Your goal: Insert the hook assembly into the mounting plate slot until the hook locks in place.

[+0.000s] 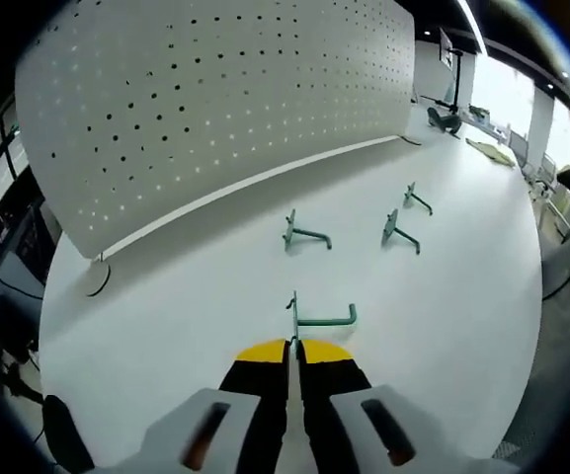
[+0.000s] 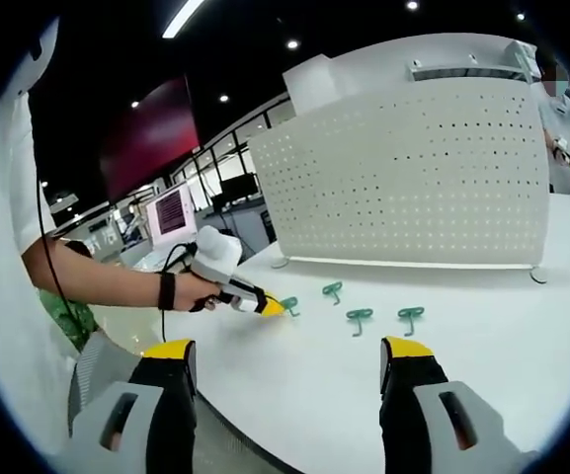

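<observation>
Left claw [image 1: 291,367] has its jaws pressed together at the upright end of a green hook [image 1: 320,318], apparently pinching that hook's flat back plate, though the contact itself is too small to confirm. In the right gripper view this claw sits at the near edge of the white surface [image 2: 482,346], held in a person's hand [image 2: 194,290], its yellow tip touching the nearest hook. Right claw [image 2: 289,370] hangs open above the front edge of the surface, jaws wide apart and holding nothing.

Three more green hooks lie loose on the surface, one [image 1: 304,233] beyond the held hook, another [image 1: 399,231] to its right, and a third [image 1: 416,198] nearer the board. A white pegboard [image 1: 225,99] stands upright along the far side, well apart from all the hooks.

Judged from this, the task is at its start: a hook is being picked up, none is mounted in the pegboard, and carrying, seating and locking remain.
</observation>
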A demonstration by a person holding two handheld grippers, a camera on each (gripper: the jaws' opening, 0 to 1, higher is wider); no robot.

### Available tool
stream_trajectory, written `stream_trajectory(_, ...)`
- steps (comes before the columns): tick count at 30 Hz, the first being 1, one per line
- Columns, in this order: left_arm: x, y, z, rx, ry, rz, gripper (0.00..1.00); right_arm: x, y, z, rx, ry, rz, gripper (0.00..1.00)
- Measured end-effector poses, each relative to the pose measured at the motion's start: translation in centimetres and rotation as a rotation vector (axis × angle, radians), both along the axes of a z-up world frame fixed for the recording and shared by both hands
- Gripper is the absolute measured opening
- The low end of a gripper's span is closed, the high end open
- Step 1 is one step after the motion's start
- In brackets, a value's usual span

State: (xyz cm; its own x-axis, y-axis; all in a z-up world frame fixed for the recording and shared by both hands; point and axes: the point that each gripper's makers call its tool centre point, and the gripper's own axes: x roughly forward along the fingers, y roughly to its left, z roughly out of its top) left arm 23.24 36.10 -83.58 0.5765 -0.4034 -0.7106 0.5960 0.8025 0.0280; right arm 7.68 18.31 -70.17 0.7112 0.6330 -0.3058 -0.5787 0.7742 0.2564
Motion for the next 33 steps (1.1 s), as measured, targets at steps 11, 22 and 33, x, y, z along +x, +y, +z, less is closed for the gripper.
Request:
stream_trajectory(11,-0.9,-0.7,1.4,-0.066,-0.018,0.012,0.03,-0.1,0.3,0.3,0.004,-0.015,0.014,0.76)
stream_trajectory(22,-2.3,-1.2,3.3,-0.118,-0.063,0.014,0.03,0.1,0.9,0.5,0.007,-0.032,0.028,0.74)
stream_trajectory(33,-3.8,-2.1,4.7,-0.190,-0.071,0.033,0.03,-0.1,2.0,1.0,0.023,-0.047,0.068,0.72)
